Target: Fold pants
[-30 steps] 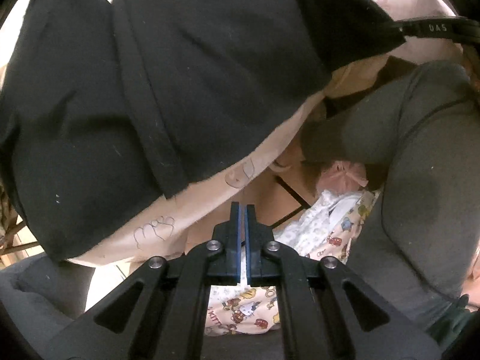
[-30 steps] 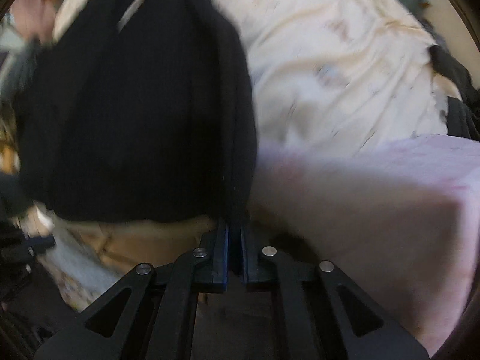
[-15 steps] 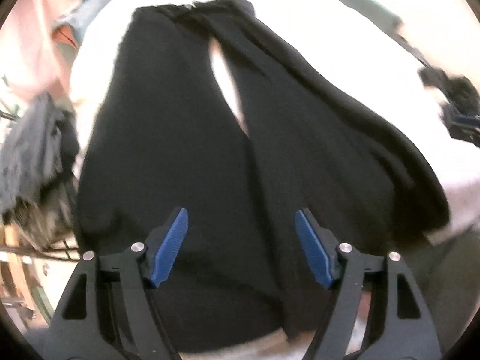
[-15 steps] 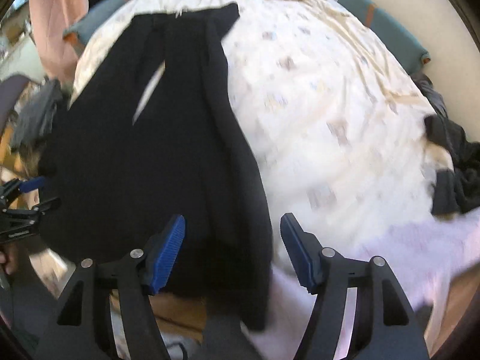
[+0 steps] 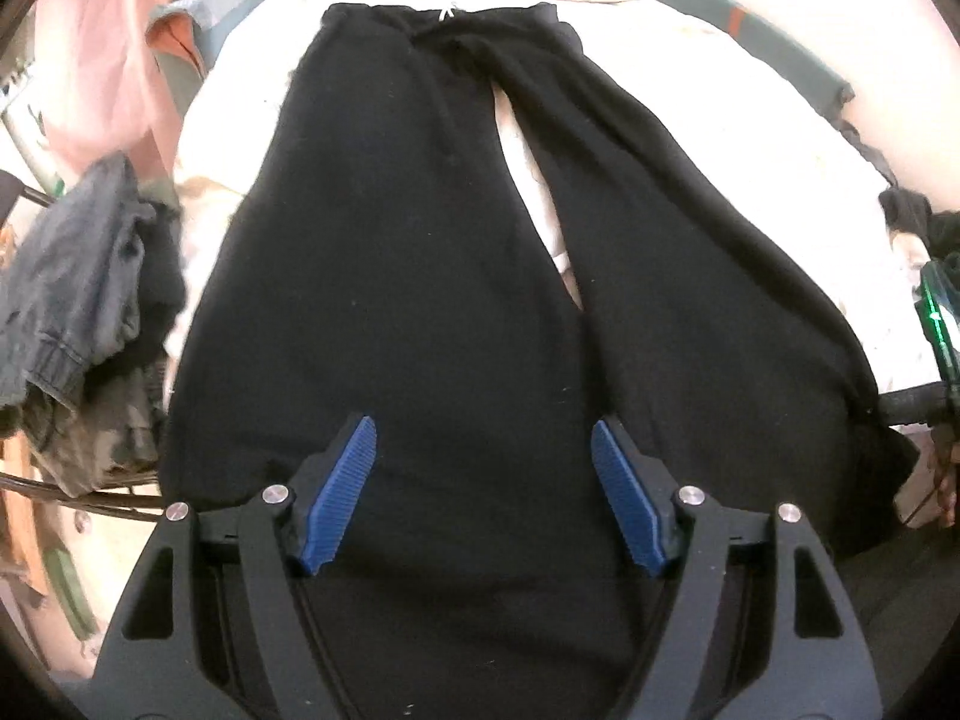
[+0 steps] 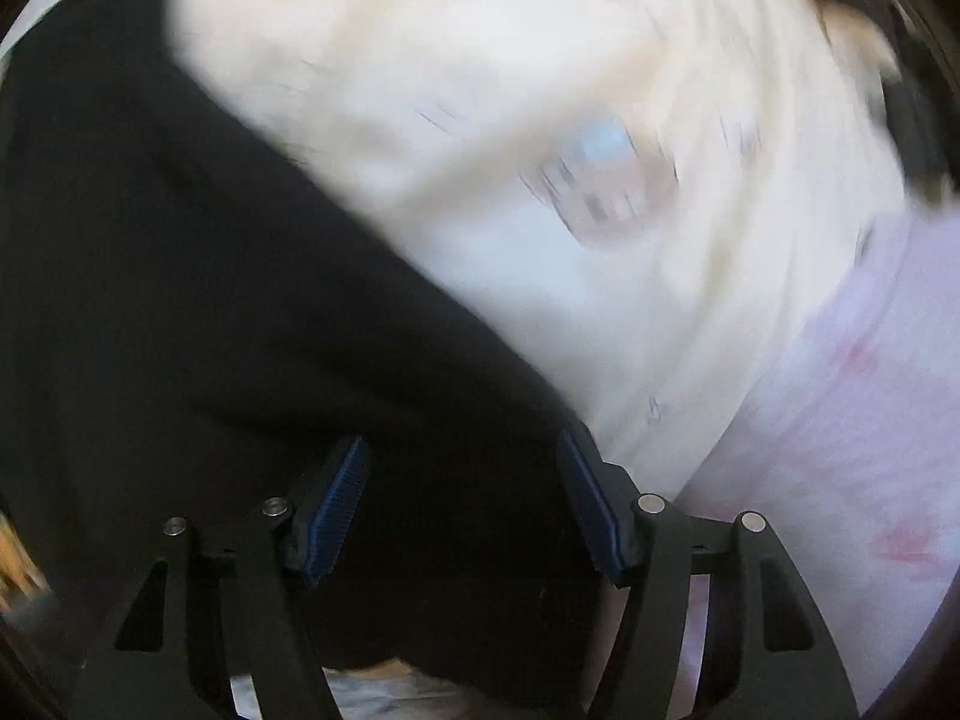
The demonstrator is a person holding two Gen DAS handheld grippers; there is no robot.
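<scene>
The black pants (image 5: 420, 276) lay spread flat over the cream bedsheet (image 5: 690, 78), waistband at top centre, no fold made yet. The left gripper (image 5: 483, 492) hovered released above them; the right gripper (image 6: 462, 504) was closing, clamping nothing

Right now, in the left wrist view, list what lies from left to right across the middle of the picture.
Pink cloth → grey crumpled garment → black pants, spread flat → cream bedsheet → dark clothing at the right edge.
</scene>
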